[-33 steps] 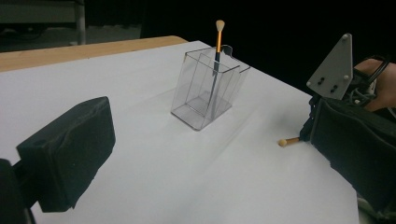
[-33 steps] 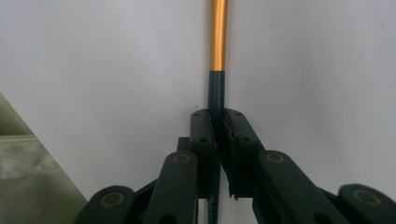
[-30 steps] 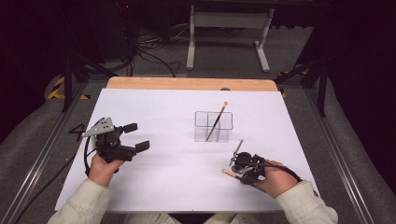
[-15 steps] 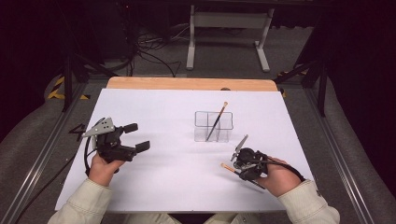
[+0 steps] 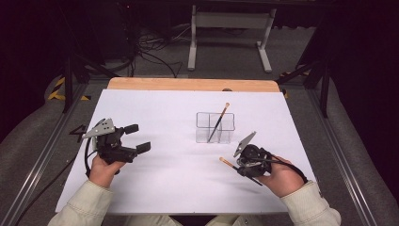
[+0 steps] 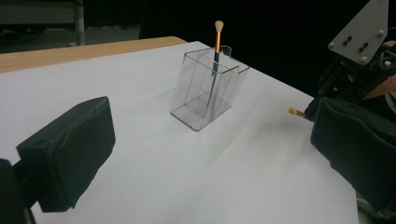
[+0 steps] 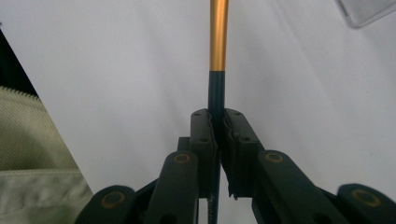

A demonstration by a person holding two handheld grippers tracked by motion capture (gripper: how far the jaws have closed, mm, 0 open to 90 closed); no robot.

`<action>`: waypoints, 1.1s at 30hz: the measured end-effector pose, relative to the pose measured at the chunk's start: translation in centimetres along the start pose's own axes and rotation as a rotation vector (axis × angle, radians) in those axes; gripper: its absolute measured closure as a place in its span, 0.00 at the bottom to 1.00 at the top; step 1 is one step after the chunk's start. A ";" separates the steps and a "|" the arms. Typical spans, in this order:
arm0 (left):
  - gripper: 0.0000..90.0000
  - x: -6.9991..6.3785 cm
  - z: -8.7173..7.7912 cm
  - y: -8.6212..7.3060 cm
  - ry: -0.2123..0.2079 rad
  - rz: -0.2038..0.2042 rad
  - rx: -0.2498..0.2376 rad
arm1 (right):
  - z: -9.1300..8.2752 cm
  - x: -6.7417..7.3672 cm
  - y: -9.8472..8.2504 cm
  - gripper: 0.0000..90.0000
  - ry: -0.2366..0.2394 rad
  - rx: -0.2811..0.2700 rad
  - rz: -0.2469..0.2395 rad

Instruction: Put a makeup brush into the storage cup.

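High view: the left gripper [image 5: 135, 137] is held with its jaws spread wide and nothing between them, low over the white table [image 5: 155, 183] at its left side. The right gripper [image 5: 239, 163] is clamped on a dark-handled brush [image 7: 218, 56], seen pinched between the pads in the right gripper view. A second brush [image 5: 218, 121] is seen leaning in a clear two-compartment holder [image 5: 202, 134] near the table's middle.

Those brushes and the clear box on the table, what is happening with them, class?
A person works at a white-covered table with a gripper in each hand. The right gripper is shut on a makeup brush, clamping its dark handle. A second makeup brush stands tilted in a clear plastic holder. The left gripper is open and holds nothing, off to the left of the holder.
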State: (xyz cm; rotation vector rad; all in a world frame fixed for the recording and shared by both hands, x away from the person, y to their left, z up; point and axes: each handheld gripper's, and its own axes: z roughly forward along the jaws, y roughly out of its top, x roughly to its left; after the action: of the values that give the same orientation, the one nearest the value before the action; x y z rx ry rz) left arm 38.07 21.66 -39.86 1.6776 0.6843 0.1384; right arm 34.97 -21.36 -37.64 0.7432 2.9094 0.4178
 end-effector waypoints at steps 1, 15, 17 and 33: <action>0.01 0.0 0.0 0.0 -0.001 0.000 0.000 | -0.1 0.0 0.0 0.92 -0.004 -0.011 0.002; 0.01 0.0 -0.1 0.0 -0.004 0.000 -0.002 | -1.7 -0.1 -0.1 0.92 -0.013 -0.202 0.015; 0.01 0.0 -0.1 0.0 -0.004 0.000 -0.003 | -1.8 -0.4 -0.2 0.92 -0.010 -0.248 0.012; 0.01 0.1 -0.2 -0.1 -0.005 -0.003 -0.010 | -3.1 -1.2 -1.3 0.92 -0.031 -0.559 -0.002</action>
State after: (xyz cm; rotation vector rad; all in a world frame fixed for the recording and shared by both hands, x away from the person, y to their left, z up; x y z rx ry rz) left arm 38.01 21.87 -39.91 1.6670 0.6812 0.1358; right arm 34.95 -23.77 -34.99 0.6416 2.5565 1.1377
